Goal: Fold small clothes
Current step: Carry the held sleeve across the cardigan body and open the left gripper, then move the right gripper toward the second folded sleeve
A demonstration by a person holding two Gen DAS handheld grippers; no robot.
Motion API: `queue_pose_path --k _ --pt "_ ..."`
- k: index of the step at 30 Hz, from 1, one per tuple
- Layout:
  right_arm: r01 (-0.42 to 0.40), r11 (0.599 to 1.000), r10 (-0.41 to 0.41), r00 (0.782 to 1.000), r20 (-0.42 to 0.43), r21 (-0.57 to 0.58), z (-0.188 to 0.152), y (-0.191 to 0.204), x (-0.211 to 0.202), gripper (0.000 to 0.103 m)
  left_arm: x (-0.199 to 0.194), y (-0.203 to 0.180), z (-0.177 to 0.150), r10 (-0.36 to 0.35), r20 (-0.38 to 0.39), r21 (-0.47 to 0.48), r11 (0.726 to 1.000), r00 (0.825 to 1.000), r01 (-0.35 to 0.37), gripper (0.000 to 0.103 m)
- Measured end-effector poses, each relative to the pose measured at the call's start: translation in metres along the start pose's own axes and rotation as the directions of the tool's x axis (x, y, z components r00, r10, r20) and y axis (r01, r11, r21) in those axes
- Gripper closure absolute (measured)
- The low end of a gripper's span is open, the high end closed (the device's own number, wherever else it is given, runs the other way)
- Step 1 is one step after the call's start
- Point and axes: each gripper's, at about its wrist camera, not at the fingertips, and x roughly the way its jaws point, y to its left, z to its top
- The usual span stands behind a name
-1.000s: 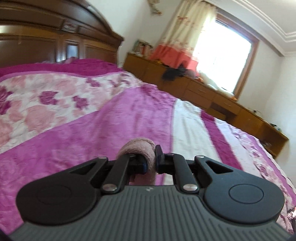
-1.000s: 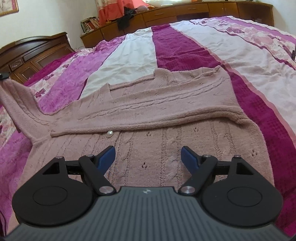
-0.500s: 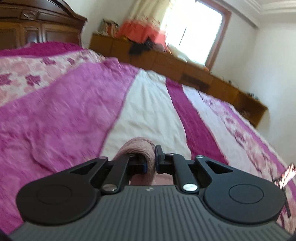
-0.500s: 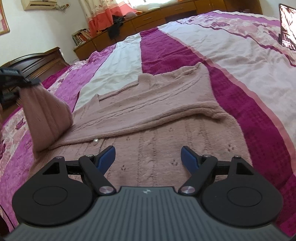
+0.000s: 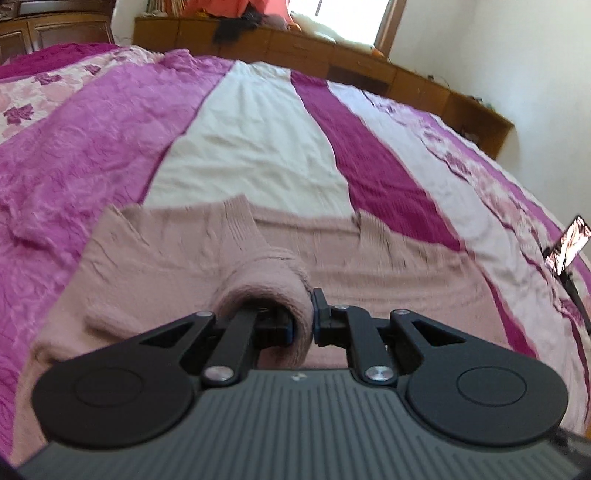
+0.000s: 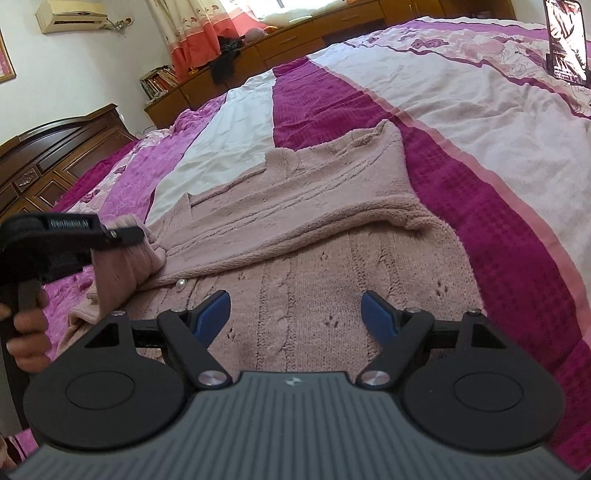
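Left gripper (image 5: 303,325) pinches the pink knit sweater's (image 6: 332,266) sleeve cuff (image 5: 273,284). Right gripper (image 6: 295,314) spread wide, empty, hovering over the sweater body, which lies flat on the magenta-and-white bedspread (image 6: 461,110). Beyond both grippers: wooden dresser (image 5: 369,70), curtain (image 6: 192,29). Dark headboard (image 6: 55,155) to the right gripper's left.

My left gripper (image 5: 303,325) fingertips buried in the pink knitted cardigan's cuff (image 5: 273,280), my hand (image 6: 26,325) cut off at the frame's left edge, dark glossy rectangular object (image 6: 565,40) cropped upper right, unidentifiable.
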Motion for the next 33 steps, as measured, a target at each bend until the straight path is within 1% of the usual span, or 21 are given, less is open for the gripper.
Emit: queue_pose_path --k 5,7,9,12,18,22,26,29,33 --pt "-0.001 1.000 0.001 1.000 0.000 0.003 0.000 -0.001 -0.001 0.020 0.005 0.001 -0.011 -0.013 -0.065 -0.012 1.000 0.998 0.012 0.088" --pt "-0.002 1.000 0.002 1.000 0.001 0.005 0.000 -0.001 -0.001 0.020 0.003 0.000 -0.015 0.003 -0.078 -0.014 1.000 0.997 -0.004 0.068" --pt "-0.004 1.000 0.004 1.000 0.001 0.008 0.000 -0.001 -0.001 0.020 -0.001 0.000 -0.020 0.023 -0.079 -0.001 1.000 0.997 -0.023 0.062" --pt "-0.003 1.000 0.003 1.000 0.001 0.009 0.000 -0.001 -0.001 0.020 -0.006 0.000 -0.026 0.043 -0.097 0.017 0.999 0.994 -0.041 0.061" --pt "-0.002 1.000 0.002 1.000 -0.002 0.003 -0.001 0.001 -0.003 0.020 -0.022 0.013 -0.033 0.059 -0.127 -0.009 0.998 0.990 -0.061 0.061" --pt "-0.018 1.000 0.018 1.000 -0.007 -0.002 0.003 0.008 -0.007 0.020 -0.039 0.022 -0.034 0.079 -0.136 0.018 0.997 0.988 -0.077 0.060" --pt "-0.041 0.998 0.041 0.999 -0.011 -0.039 0.009 0.022 -0.010 0.020 -0.058 0.038 -0.036 0.115 -0.124 0.018 0.993 0.985 -0.114 0.059" --pt "-0.069 0.997 0.068 0.997 -0.032 -0.041 0.017 0.033 -0.006 0.020 -0.066 0.050 -0.039 0.160 -0.123 0.021 0.987 0.979 -0.158 0.059" --pt "-0.116 0.992 0.114 0.992 -0.057 -0.041 0.028 0.049 0.001 0.020 -0.075 0.070 -0.043 0.200 -0.122 -0.013 0.979 0.972 -0.203 0.059"
